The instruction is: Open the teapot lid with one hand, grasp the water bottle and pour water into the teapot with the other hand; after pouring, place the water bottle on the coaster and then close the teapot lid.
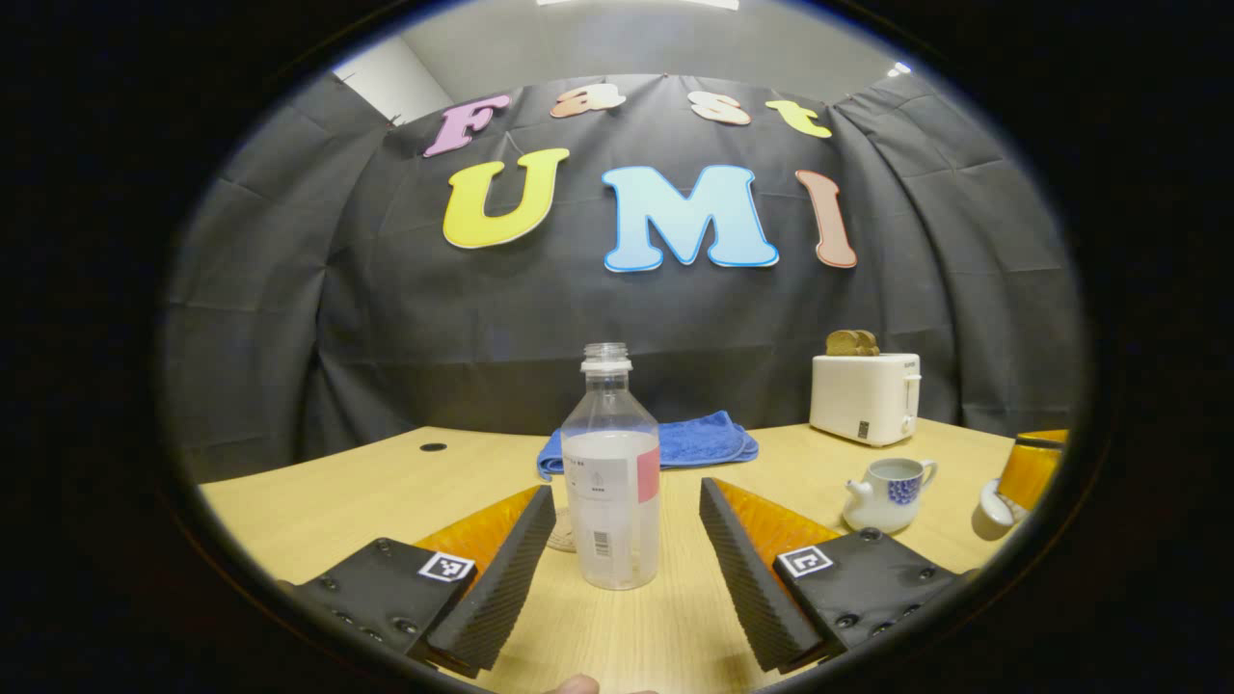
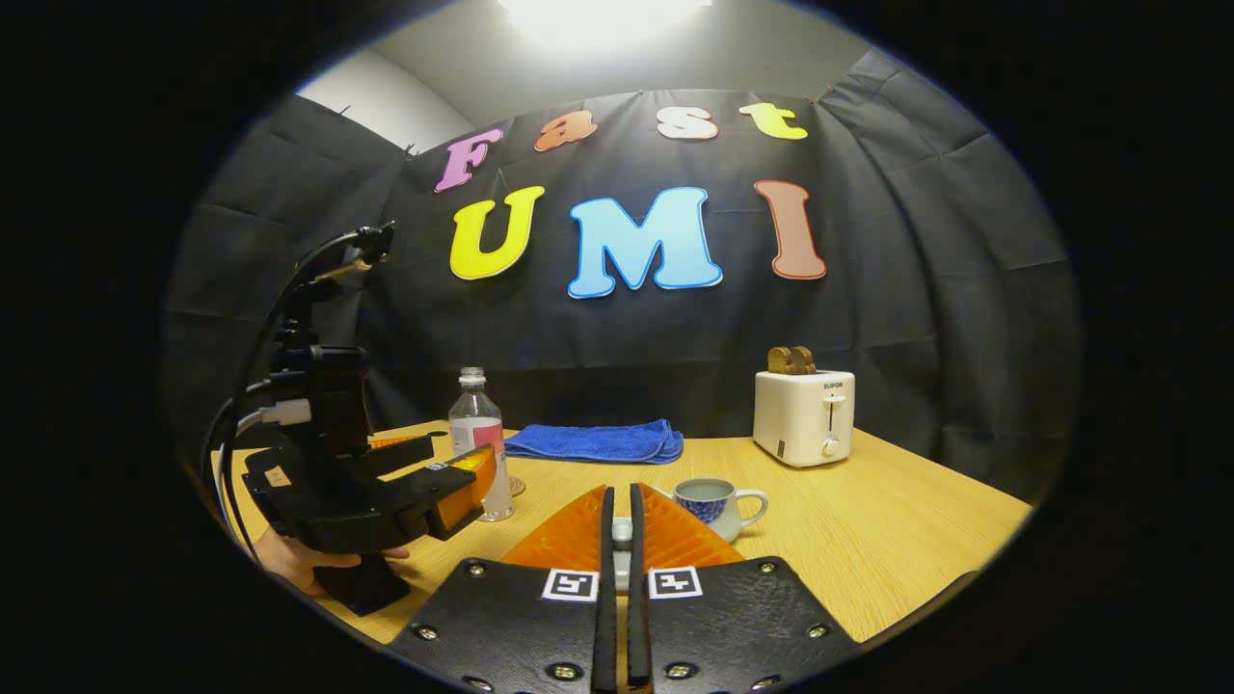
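A clear uncapped water bottle [image 1: 611,482] with some water in it stands upright on the table. My left gripper [image 1: 627,493] is open, one finger on each side of the bottle, neither touching it. A woven coaster [image 1: 561,537] peeks out just behind the bottle's left side. The white teapot [image 1: 887,492] with a blue pattern sits lidless to the right. In the right gripper view my right gripper [image 2: 620,493] is shut on the small white teapot lid [image 2: 622,532], held just in front of the teapot [image 2: 715,503]. The left gripper [image 2: 453,487] and bottle [image 2: 478,439] show at left.
A folded blue towel [image 1: 665,443] lies at the back of the wooden table [image 1: 386,482]. A white toaster [image 1: 865,395] with bread in it stands back right. A hand [image 2: 308,564] holds the left gripper. The right gripper [image 1: 1027,472] with the lid is beyond the teapot.
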`<state>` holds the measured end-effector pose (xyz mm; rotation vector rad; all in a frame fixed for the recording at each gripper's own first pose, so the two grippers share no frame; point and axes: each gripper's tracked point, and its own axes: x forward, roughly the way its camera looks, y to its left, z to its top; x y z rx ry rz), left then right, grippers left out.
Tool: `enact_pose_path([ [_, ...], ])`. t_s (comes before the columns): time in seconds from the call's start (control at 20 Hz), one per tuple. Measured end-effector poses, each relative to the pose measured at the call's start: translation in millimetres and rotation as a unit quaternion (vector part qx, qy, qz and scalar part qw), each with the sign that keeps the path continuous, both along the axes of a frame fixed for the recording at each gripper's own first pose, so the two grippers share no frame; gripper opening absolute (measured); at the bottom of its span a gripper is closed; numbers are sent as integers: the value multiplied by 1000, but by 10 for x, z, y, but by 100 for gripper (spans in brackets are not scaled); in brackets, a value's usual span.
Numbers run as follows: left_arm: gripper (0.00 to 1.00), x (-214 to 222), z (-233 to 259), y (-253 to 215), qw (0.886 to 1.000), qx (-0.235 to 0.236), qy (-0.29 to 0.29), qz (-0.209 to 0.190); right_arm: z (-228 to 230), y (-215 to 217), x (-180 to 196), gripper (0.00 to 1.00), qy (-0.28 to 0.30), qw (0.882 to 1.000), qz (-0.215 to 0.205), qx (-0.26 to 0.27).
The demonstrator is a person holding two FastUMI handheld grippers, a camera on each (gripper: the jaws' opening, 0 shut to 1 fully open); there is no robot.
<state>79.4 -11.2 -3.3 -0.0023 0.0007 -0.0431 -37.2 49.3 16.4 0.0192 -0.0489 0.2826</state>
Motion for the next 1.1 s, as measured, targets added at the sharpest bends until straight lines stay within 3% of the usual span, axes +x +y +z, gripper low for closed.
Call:
enact_pose_path([
  [0.65,100,606,-3,89,1000,-1,2,19,-49,192,-165,5,-9,999,28,-25],
  [0.75,100,644,-4,4,1000,-1,3,3,-64,183,-169,5,-7,999,30,-26],
  [0.9,89,674,-18,24,1000,-2,6,-1,-77,146,-163,5,-5,999,29,-22],
  [1.1,87,487,-22,-15,1000,0,8,-4,-94,95,-201,5,-1,999,26,-23],
])
